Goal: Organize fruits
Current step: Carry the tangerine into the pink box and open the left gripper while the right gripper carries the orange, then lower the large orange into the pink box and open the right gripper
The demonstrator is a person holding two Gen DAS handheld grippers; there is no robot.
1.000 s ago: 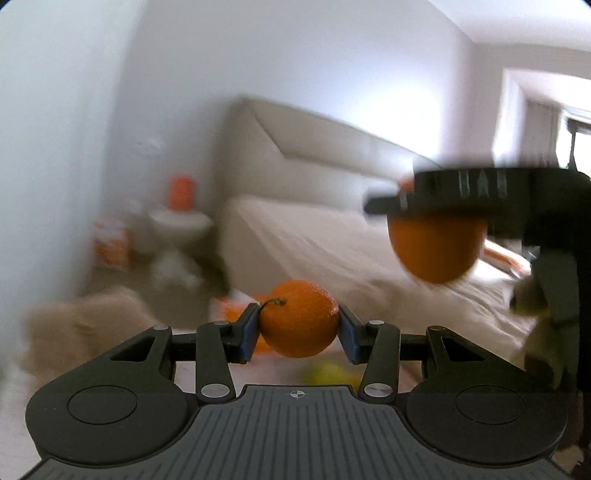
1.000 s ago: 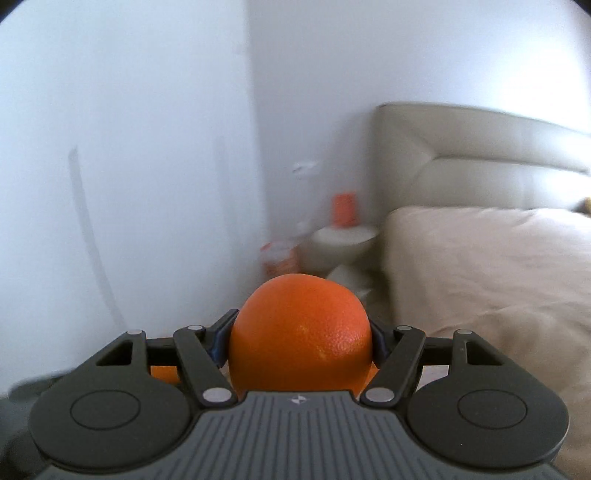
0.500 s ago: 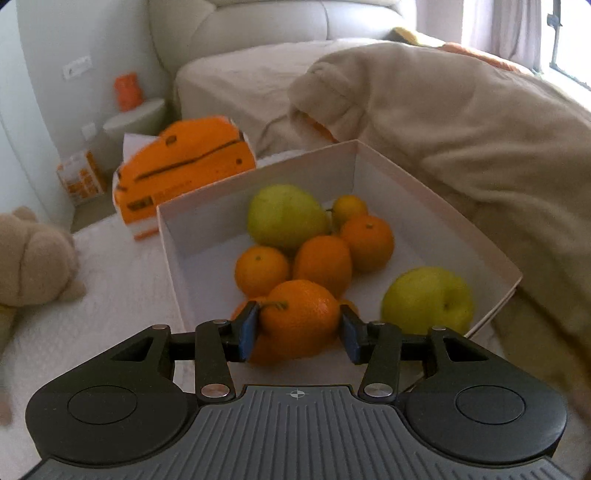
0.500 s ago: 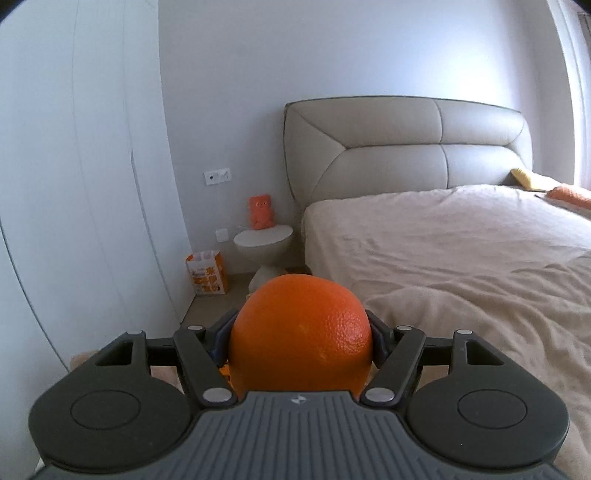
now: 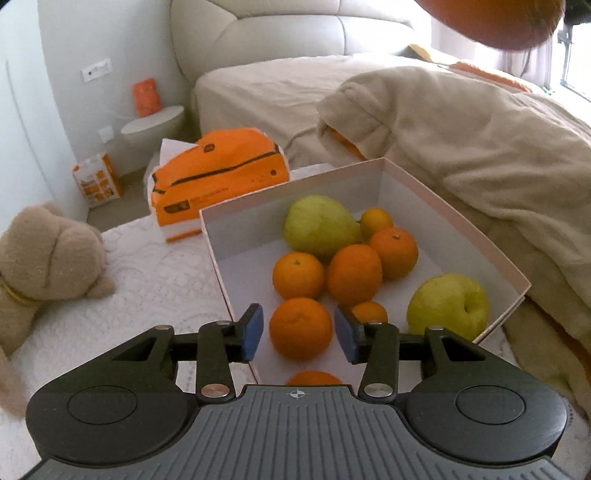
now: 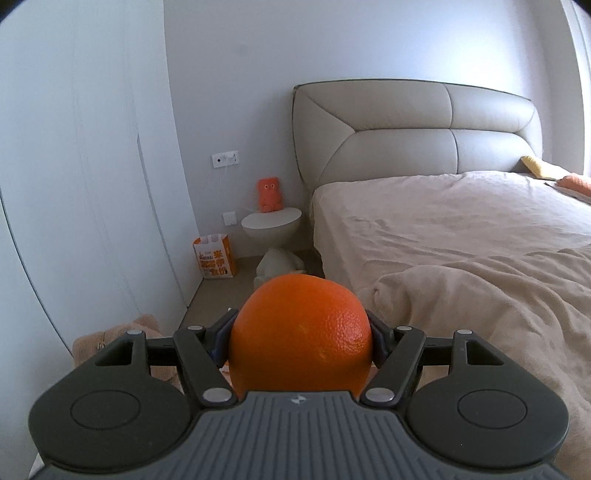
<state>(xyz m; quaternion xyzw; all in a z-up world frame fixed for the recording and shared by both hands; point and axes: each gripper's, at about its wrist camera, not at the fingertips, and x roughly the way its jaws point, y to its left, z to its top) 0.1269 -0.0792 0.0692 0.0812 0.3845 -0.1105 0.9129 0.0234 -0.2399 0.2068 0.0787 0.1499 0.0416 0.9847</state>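
A white cardboard box [image 5: 454, 218] lies on the white bedspread and holds several oranges and two yellow-green pears [image 5: 319, 225]. My left gripper [image 5: 298, 332] is open above the box's near end. A small orange [image 5: 300, 328] sits in the box between its blue pads [image 5: 253, 330] with a gap on each side. My right gripper [image 6: 299, 339] is shut on a large orange [image 6: 301, 336] and holds it up in the air, facing the headboard. That orange also shows at the top right of the left wrist view [image 5: 491, 20].
An orange tissue pack [image 5: 218, 177] stands behind the box. A beige plush toy [image 5: 44, 254] lies at the left. A beige blanket [image 5: 461, 140] is heaped to the right of the box. A nightstand [image 6: 271, 227] and a paper bag [image 6: 214, 256] stand by the wall.
My left gripper has opened and the small orange has dropped out of its pads into the box. My right gripper has swung a little, still holding the large orange.
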